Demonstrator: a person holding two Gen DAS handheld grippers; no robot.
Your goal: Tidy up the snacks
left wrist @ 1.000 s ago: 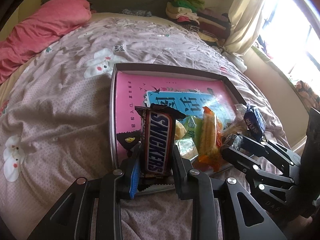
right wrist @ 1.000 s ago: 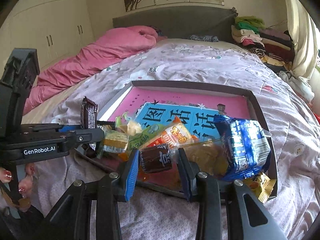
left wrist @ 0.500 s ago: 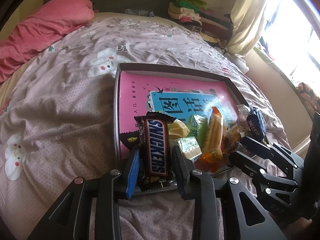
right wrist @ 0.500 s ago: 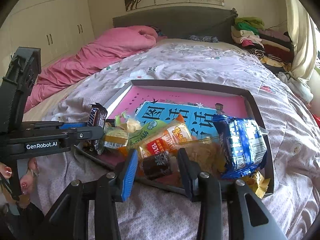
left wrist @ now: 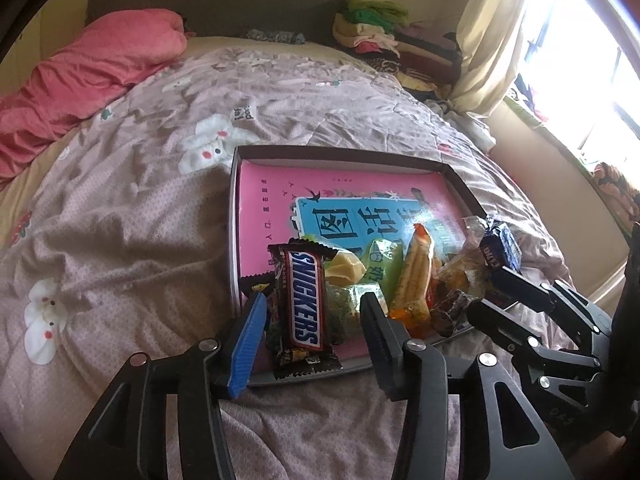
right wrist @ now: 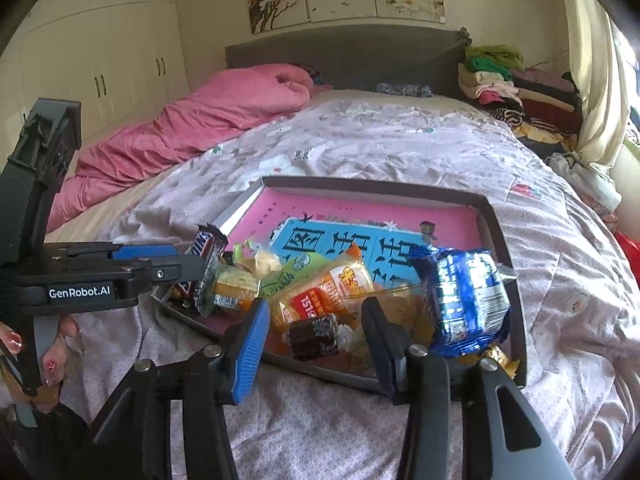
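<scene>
A shallow dark-rimmed box [left wrist: 236, 216] with a pink and blue printed floor lies on the bed; it also shows in the right wrist view [right wrist: 496, 216]. Snacks are piled at its near end. A Snickers bar [left wrist: 304, 300] lies in the near left corner between the wide-apart fingers of my open left gripper [left wrist: 312, 320]. My open right gripper [right wrist: 316, 332] straddles a small dark brown candy [right wrist: 316, 336] resting in the box. A blue biscuit pack [right wrist: 468, 300], an orange pack [right wrist: 328, 292] and green packs [right wrist: 288, 268] lie beside it.
A mauve patterned quilt [left wrist: 140, 220] covers the bed. A pink duvet [right wrist: 200, 120] is bunched at the far left. Folded clothes [right wrist: 504, 80] are stacked at the far right by a curtain [left wrist: 488, 32]. White wardrobes [right wrist: 100, 48] stand to the left.
Both grippers have lowered to the box and opened. The left one let go of the Snickers bar; the right one let go of the brown candy. Both snacks now rest in the box.
</scene>
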